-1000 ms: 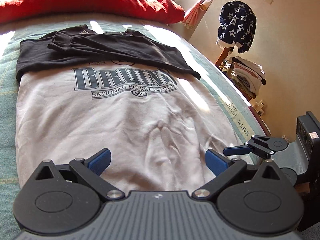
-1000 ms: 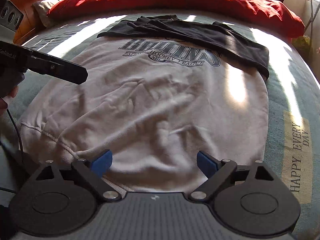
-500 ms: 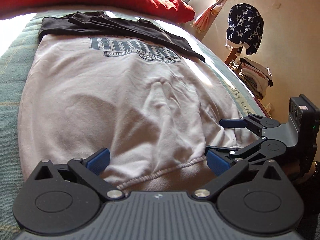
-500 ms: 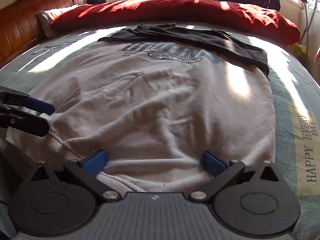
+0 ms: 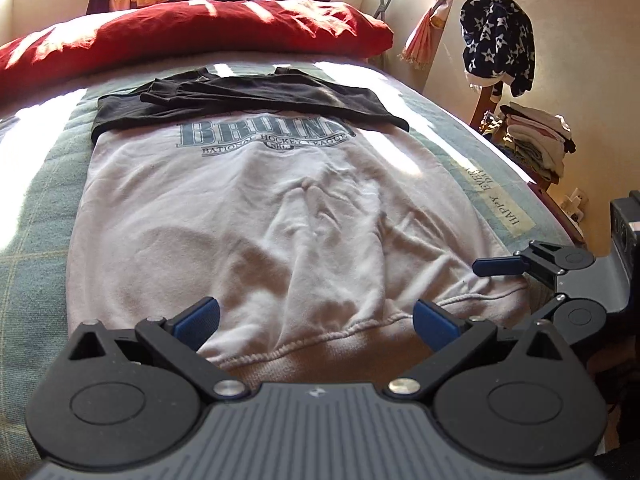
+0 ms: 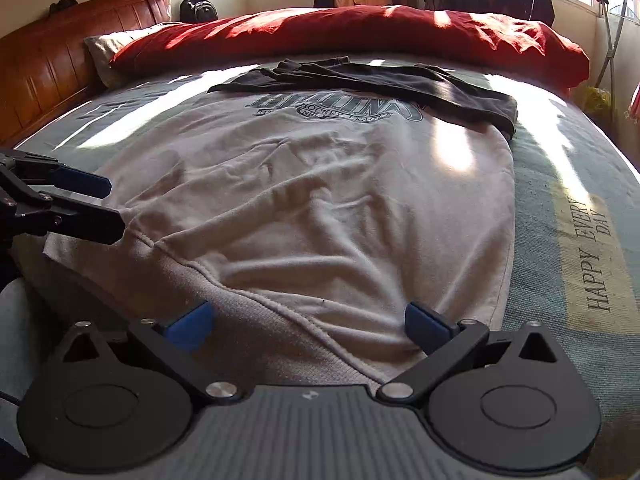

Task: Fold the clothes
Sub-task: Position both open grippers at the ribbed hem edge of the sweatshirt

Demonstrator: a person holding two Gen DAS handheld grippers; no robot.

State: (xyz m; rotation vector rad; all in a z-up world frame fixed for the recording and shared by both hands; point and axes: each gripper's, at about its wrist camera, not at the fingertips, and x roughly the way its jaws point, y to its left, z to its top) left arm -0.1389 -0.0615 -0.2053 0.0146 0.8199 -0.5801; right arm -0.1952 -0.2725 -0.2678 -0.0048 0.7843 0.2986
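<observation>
Both grippers have come down to the sweatshirt's hem since a second ago, when they hung higher over its lower body. The left gripper (image 5: 316,318) stands with its jaws spread wide, the ribbed hem (image 5: 320,354) lying between them near the garment's left corner. The right gripper (image 6: 306,320) is likewise spread wide, straddling the hem near the right corner; neither holds any cloth.

The grey sweatshirt (image 5: 248,208) lies flat, print side up, on the bed (image 6: 568,184), its black sleeves (image 5: 256,98) drawn across the chest at the far end, just short of the red pillow (image 5: 192,36).

Judged step: taking hold of the bottom edge for a lengthwise fold toward the collar. The next move calls for both sets of jaws to close on the hem, catching both layers, and then to lift evenly so the body does not skew.

Only the left wrist view shows the stack of folded clothes (image 5: 536,140) on a chair beside the bed and the starred garment (image 5: 498,36) hung above it. Only the right wrist view shows the wooden headboard (image 6: 60,60), and the hem running diagonally with a loose wrinkled fold.
</observation>
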